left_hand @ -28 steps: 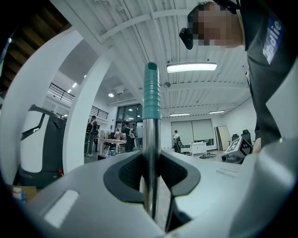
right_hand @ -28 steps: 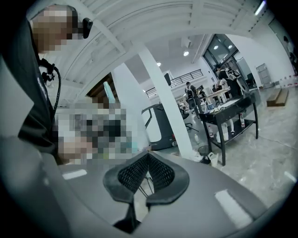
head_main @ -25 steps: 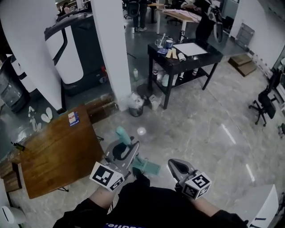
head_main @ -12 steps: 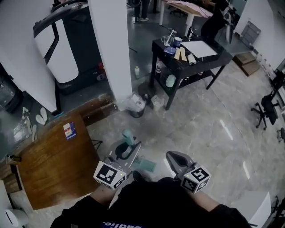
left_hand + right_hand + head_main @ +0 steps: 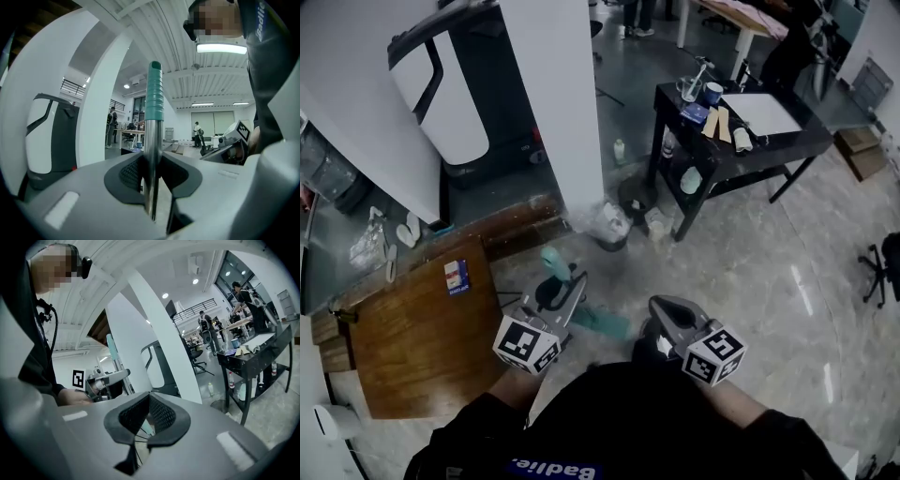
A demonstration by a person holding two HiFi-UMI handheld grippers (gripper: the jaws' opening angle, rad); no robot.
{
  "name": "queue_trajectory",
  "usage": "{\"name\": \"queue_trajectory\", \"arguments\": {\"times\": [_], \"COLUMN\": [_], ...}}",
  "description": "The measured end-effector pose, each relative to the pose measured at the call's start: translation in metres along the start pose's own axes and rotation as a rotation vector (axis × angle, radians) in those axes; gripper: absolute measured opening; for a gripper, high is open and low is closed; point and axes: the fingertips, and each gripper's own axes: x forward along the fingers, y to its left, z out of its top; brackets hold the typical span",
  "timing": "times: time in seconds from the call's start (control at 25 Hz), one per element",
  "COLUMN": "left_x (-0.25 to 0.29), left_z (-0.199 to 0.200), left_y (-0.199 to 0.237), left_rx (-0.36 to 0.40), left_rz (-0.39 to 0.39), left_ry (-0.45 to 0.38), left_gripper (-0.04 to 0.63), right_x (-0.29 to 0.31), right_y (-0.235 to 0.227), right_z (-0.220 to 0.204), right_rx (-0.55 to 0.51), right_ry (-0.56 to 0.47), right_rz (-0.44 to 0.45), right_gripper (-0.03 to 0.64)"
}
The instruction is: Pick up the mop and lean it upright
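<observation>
Person stands on a marble floor (image 5: 750, 272) with a gripper in each hand, both held out in front at about the same height.

Left gripper (image 5: 572, 289): jaws closed down on the mop (image 5: 551, 261), pads pressed to either side of the metal pole. In the left gripper view (image 5: 152, 173) the pole (image 5: 151, 154) runs straight up between the pads, close to upright, and its ribbed teal grip (image 5: 153, 93) sticks up well above the jaws. The flat teal mop head (image 5: 602, 322) sits low, below the jaws and between the two grippers. Can't tell if it touches the floor.

Right gripper (image 5: 660, 309): jaws brought together, only a thin slit left between the pads, and nothing is gripped (image 5: 147, 423). It sits beside the left gripper, apart from the mop. From its own camera the left gripper (image 5: 105, 378) and the pole (image 5: 112, 357) show off to its left.

Around them: white pillar (image 5: 562, 103) ahead of the left gripper, with a bagged bin (image 5: 611, 225) at its foot. Wooden table (image 5: 412, 328) just off the left gripper's outer side. Black table (image 5: 741, 141) with clutter ahead of the right gripper, well apart. White-and-black machine (image 5: 459, 94) stands beyond the wooden table, left of the pillar.
</observation>
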Motion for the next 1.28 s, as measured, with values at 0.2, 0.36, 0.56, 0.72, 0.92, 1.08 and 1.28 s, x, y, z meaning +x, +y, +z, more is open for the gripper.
{"name": "queue_trajectory", "arguments": {"times": [0.2, 0.36, 0.56, 0.72, 0.92, 1.08, 1.28], "left_x": [0.048, 0.085, 0.124, 0.151, 0.181, 0.207, 0.231], "left_z": [-0.006, -0.014, -0.022, -0.041, -0.075, -0.107, -0.156], "left_y": [0.034, 0.062, 0.094, 0.118, 0.153, 0.179, 0.216], "left_rx": [-0.007, -0.019, -0.024, -0.041, -0.074, -0.087, -0.119], "left_rz": [0.128, 0.241, 0.320, 0.328, 0.314, 0.286, 0.267], "left_ry": [0.036, 0.048, 0.064, 0.077, 0.123, 0.176, 0.259], "left_gripper": [0.104, 0.104, 0.104, 0.104, 0.103, 0.103, 0.101], "right_x": [0.028, 0.041, 0.051, 0.060, 0.067, 0.076, 0.092], "right_y": [-0.064, -0.105, -0.143, -0.165, -0.187, -0.201, -0.204], "right_z": [0.048, 0.051, 0.050, 0.052, 0.059, 0.064, 0.055], "right_rx": [-0.017, 0.022, 0.045, 0.047, 0.047, 0.051, 0.057], "right_ry": [-0.021, 0.045, 0.095, 0.115, 0.136, 0.142, 0.174], "right_rz": [0.104, 0.151, 0.170, 0.140, 0.059, -0.010, -0.061], "right_gripper": [0.005, 0.005, 0.005, 0.005, 0.005, 0.005, 0.005]}}
